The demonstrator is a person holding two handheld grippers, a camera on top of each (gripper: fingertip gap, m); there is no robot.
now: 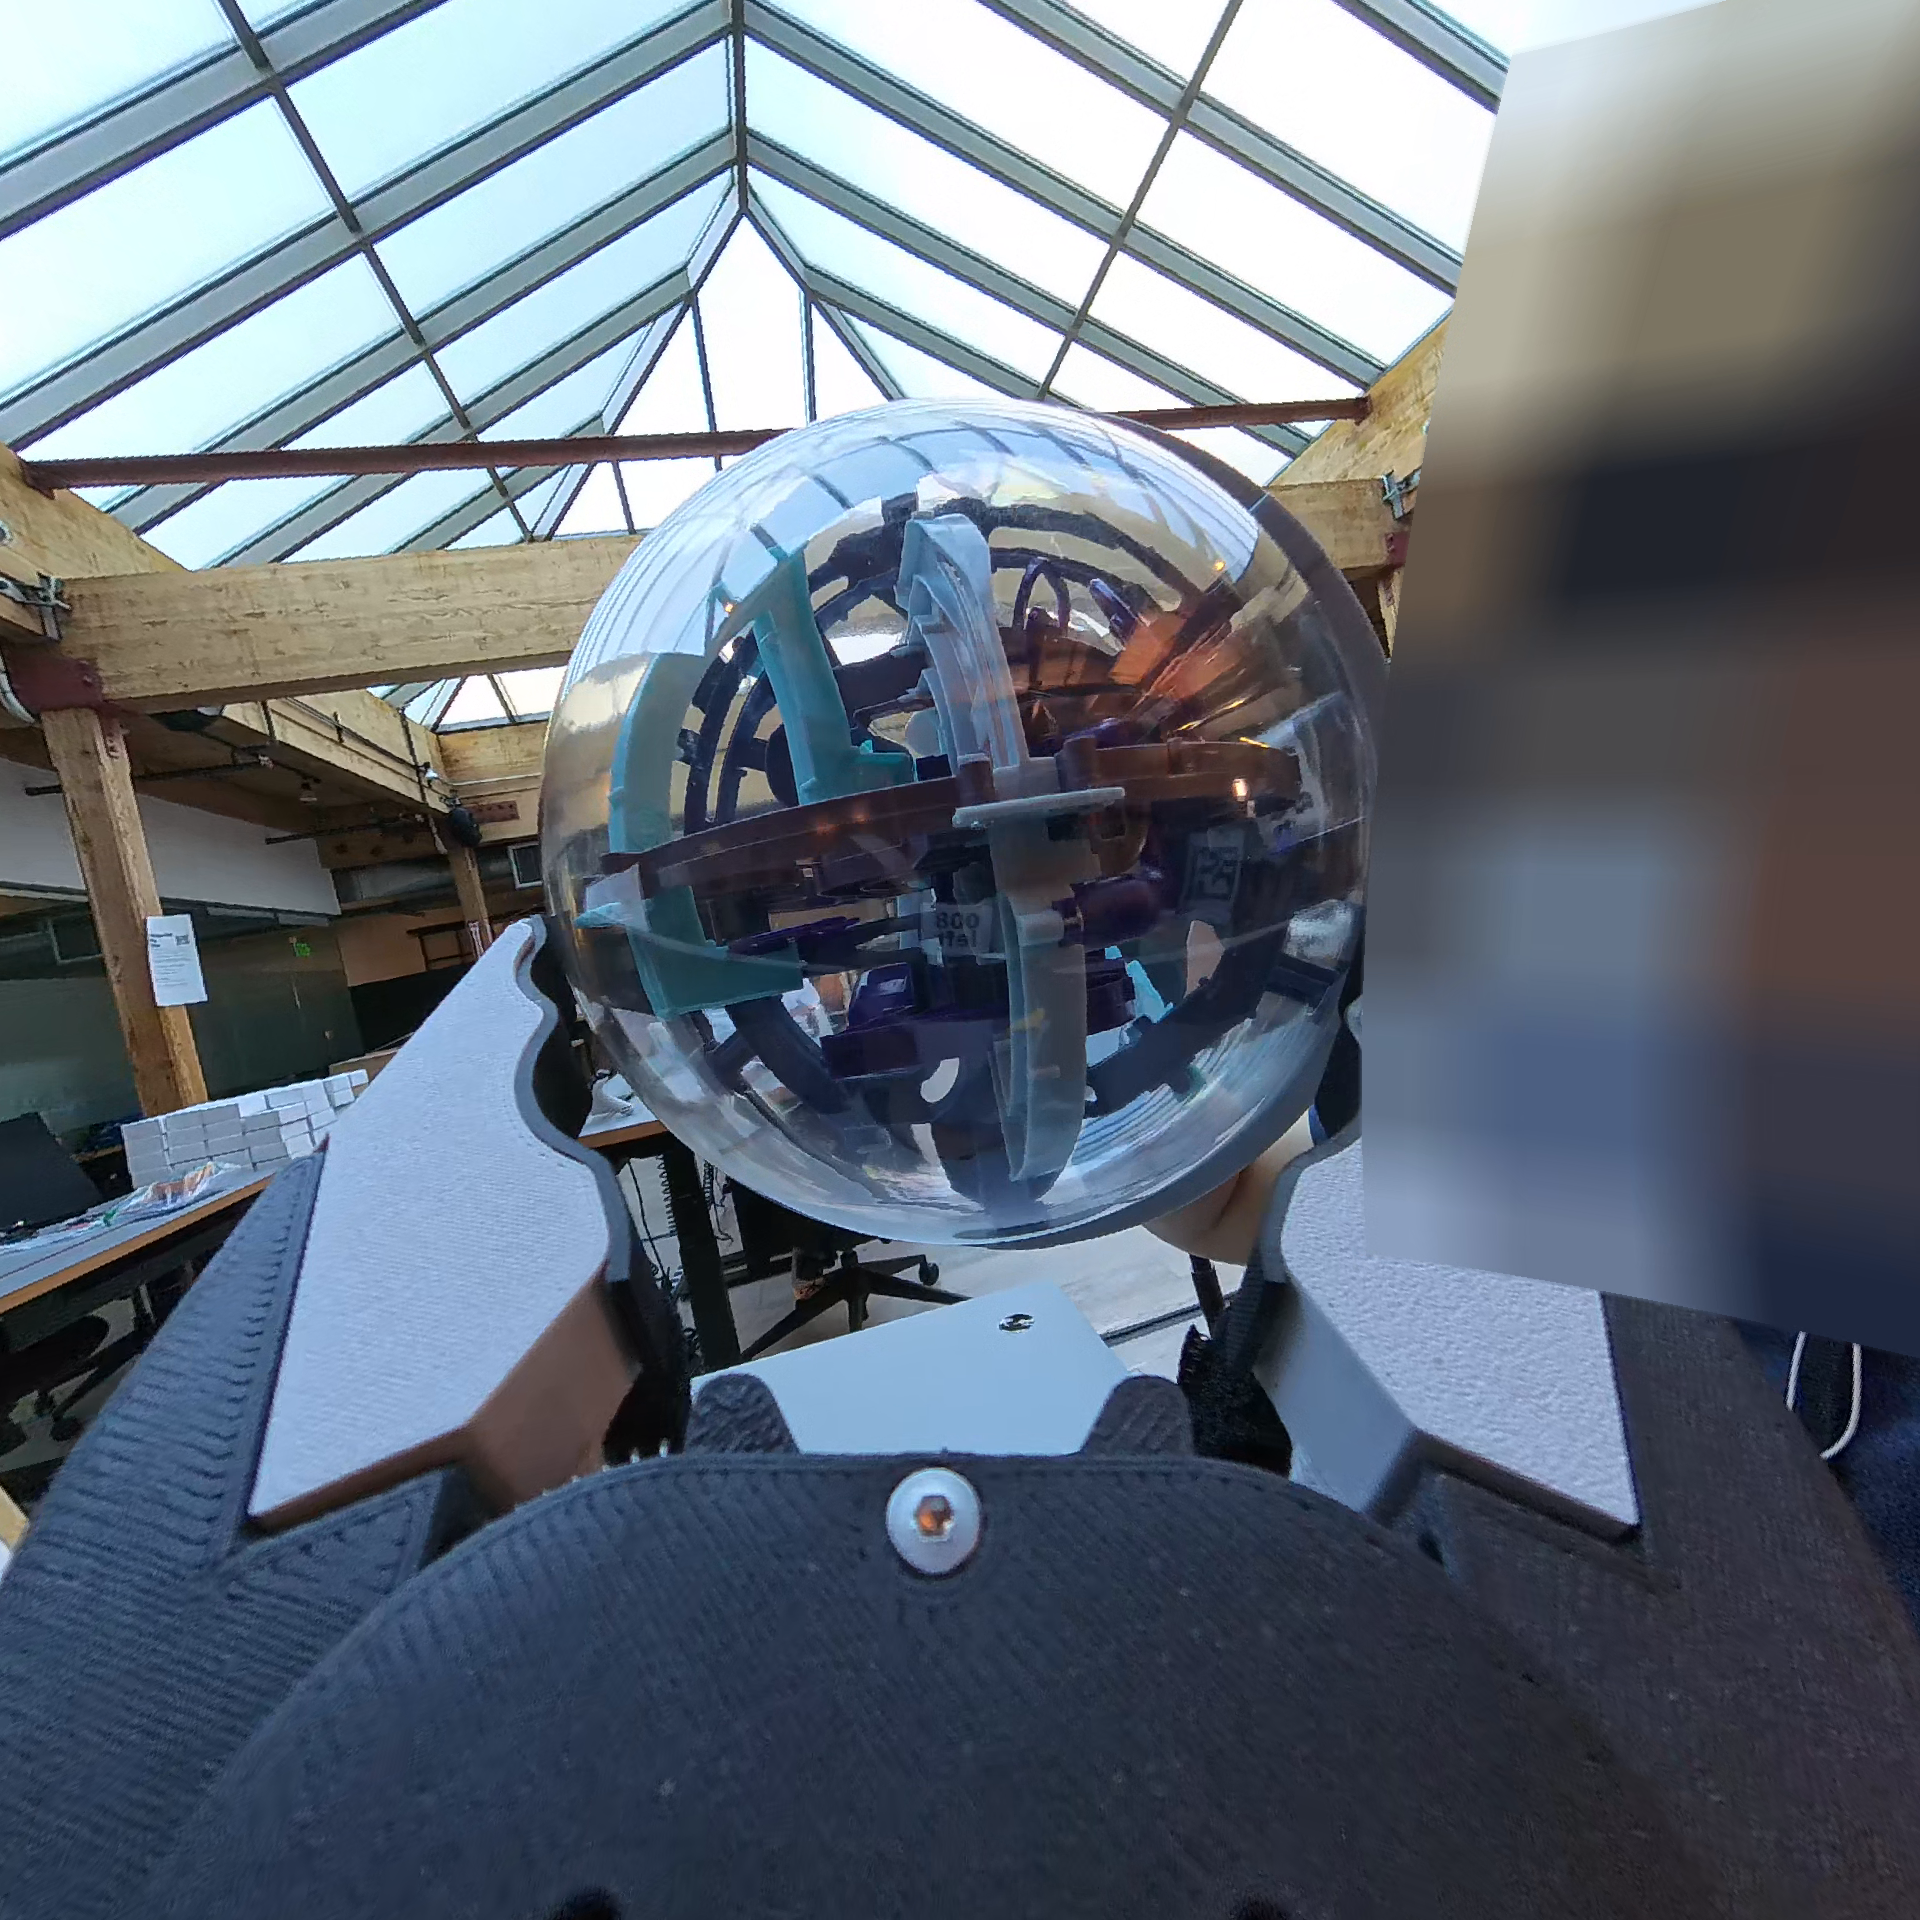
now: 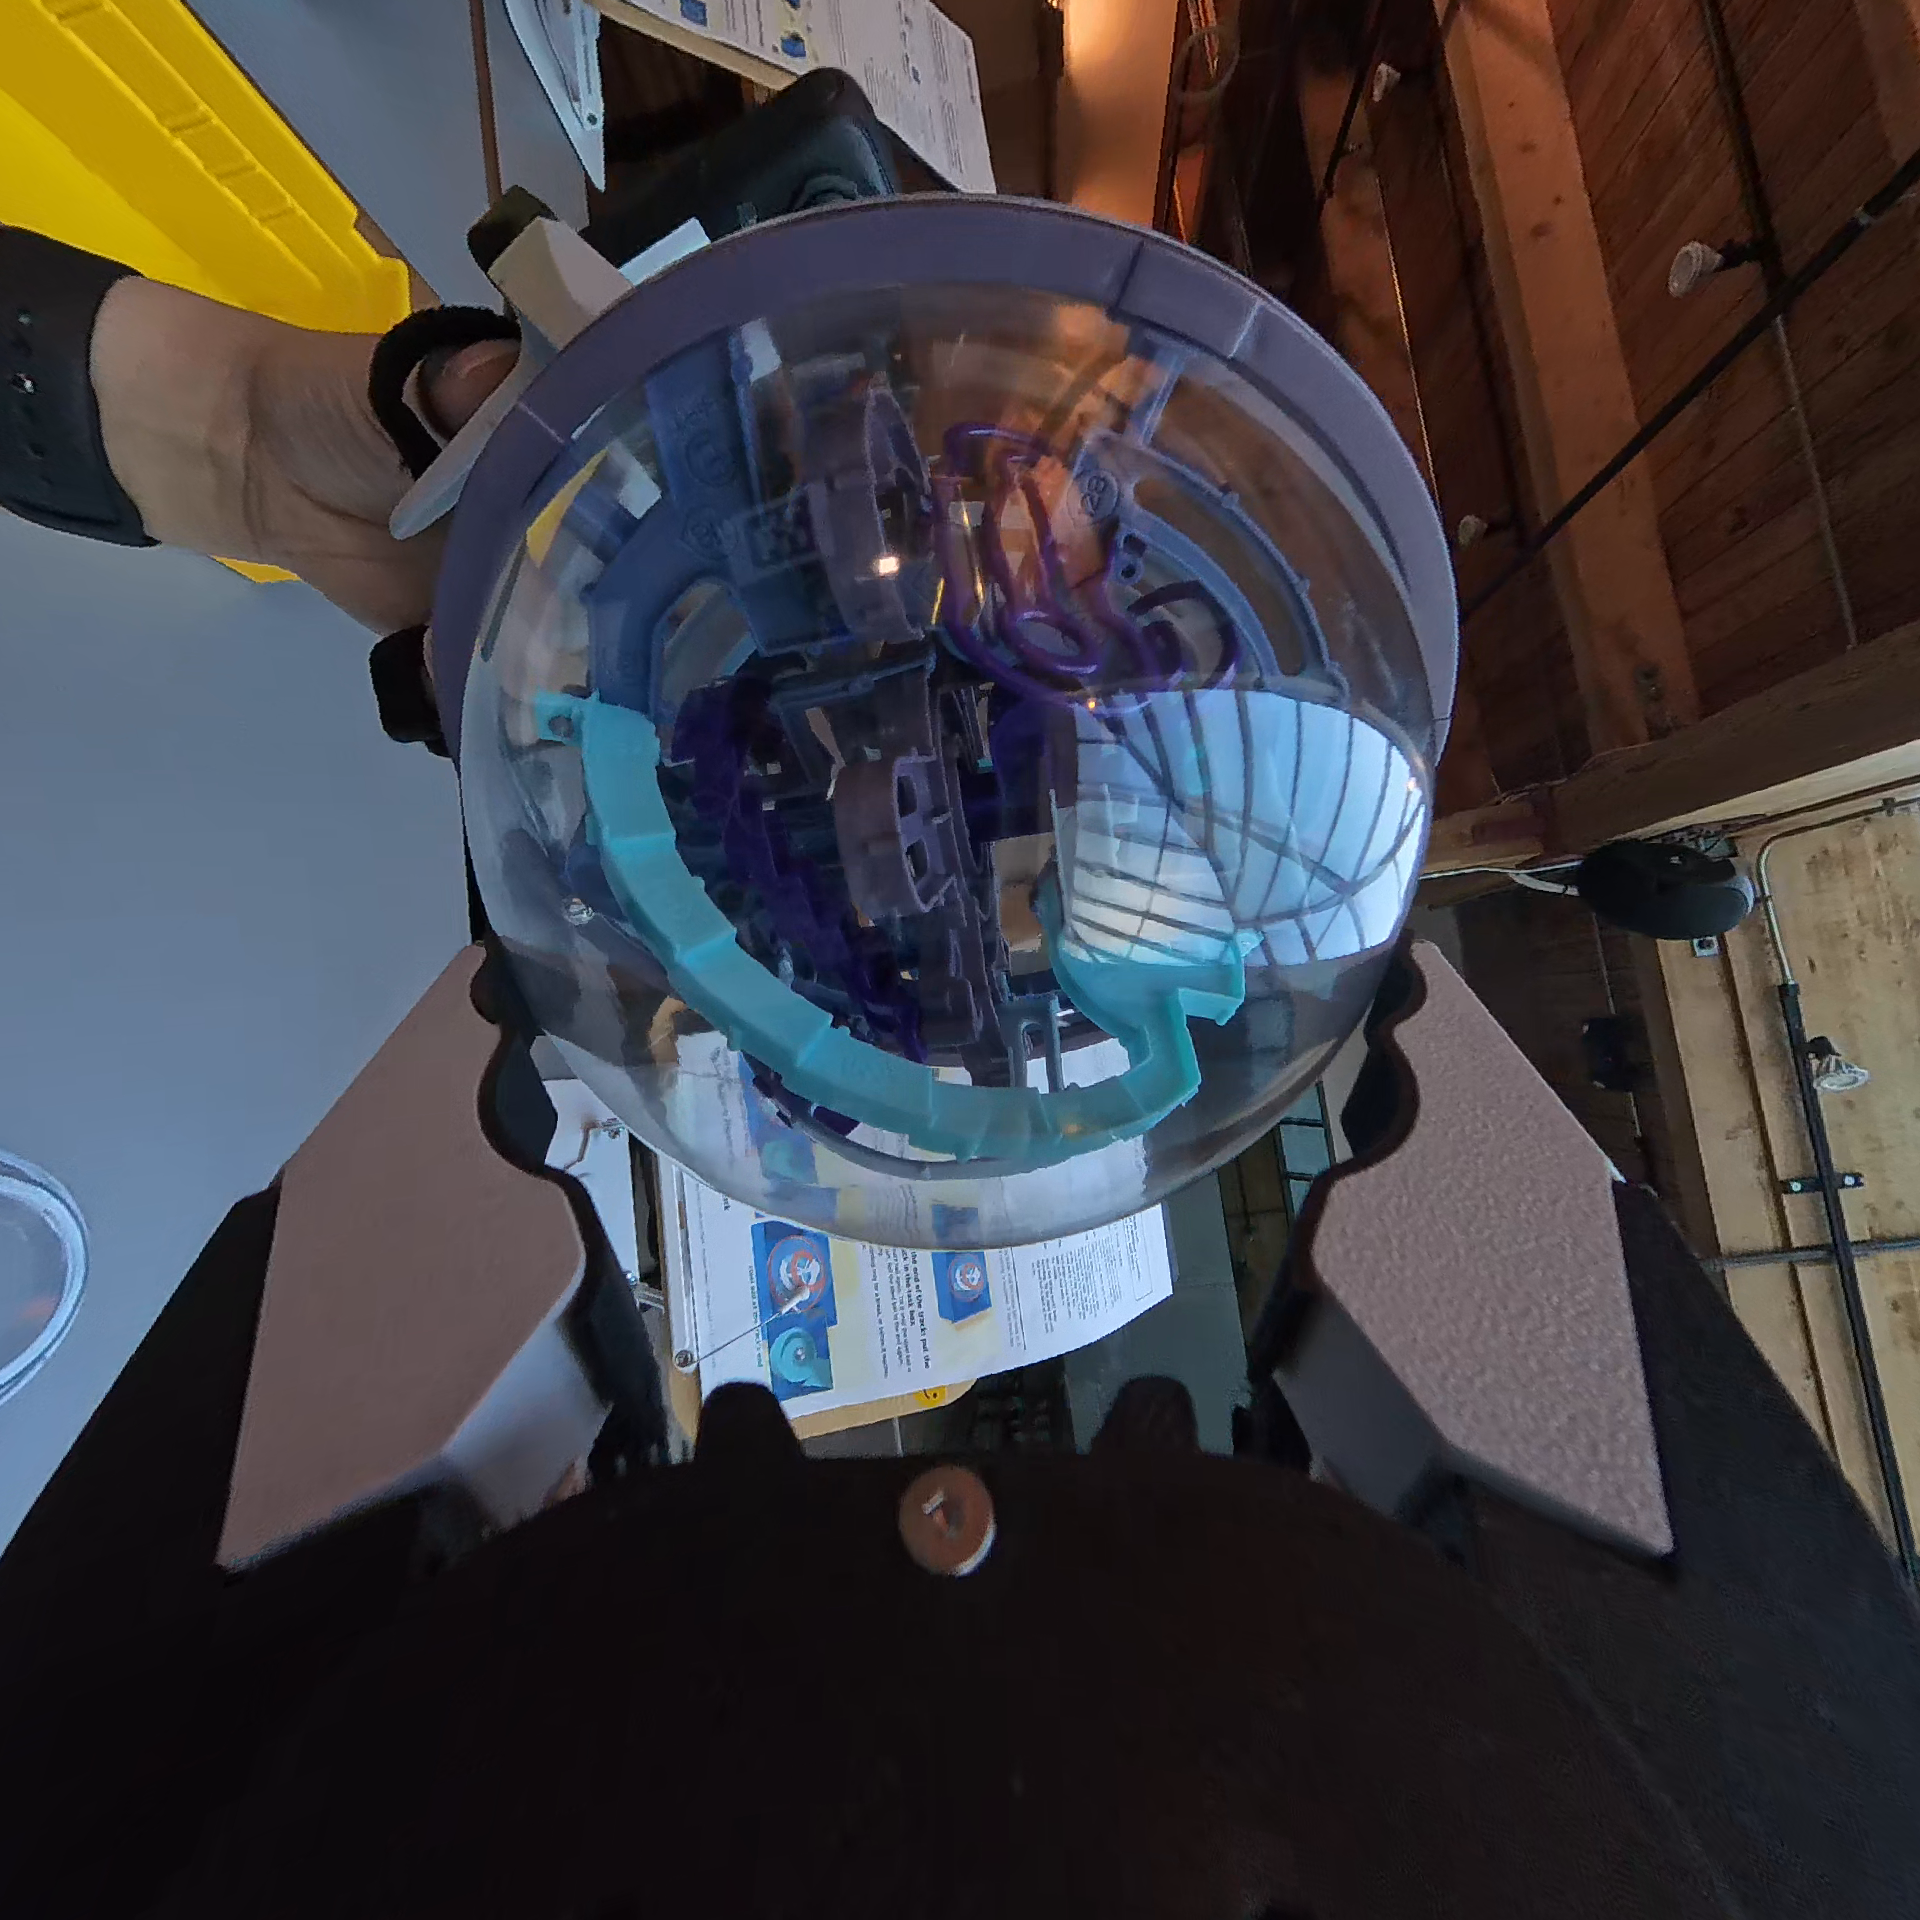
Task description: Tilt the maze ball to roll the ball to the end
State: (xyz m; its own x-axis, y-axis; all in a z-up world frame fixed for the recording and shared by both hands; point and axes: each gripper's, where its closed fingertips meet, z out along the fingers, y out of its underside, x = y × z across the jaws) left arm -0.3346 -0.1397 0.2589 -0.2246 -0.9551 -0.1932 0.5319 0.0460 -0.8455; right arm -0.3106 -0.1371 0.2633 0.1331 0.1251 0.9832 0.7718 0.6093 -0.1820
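Note:
The maze ball (image 1: 956, 821) is a clear plastic sphere with teal, purple and brown tracks inside and a grey ring round its middle. It is held up in the air. My left gripper (image 1: 940, 997) is shut on it, with the left fingertip (image 1: 530, 966) against its side and the right one partly hidden by a blurred patch. In the right wrist view the maze ball (image 2: 935, 675) fills the centre, and my right gripper (image 2: 940, 982) is shut on its lower half. The left gripper's finger (image 2: 499, 343) touches the ring at the upper left. I cannot pick out the small ball inside.
A person's hand (image 2: 260, 436) holds the left gripper. Behind are a yellow bin (image 2: 177, 156), a grey table (image 2: 208, 831), a printed sheet (image 2: 935, 1309) and a clear dome (image 2: 31, 1278). The left wrist view shows a skylight, wooden beams (image 1: 343, 613) and stacked white boxes (image 1: 239, 1127).

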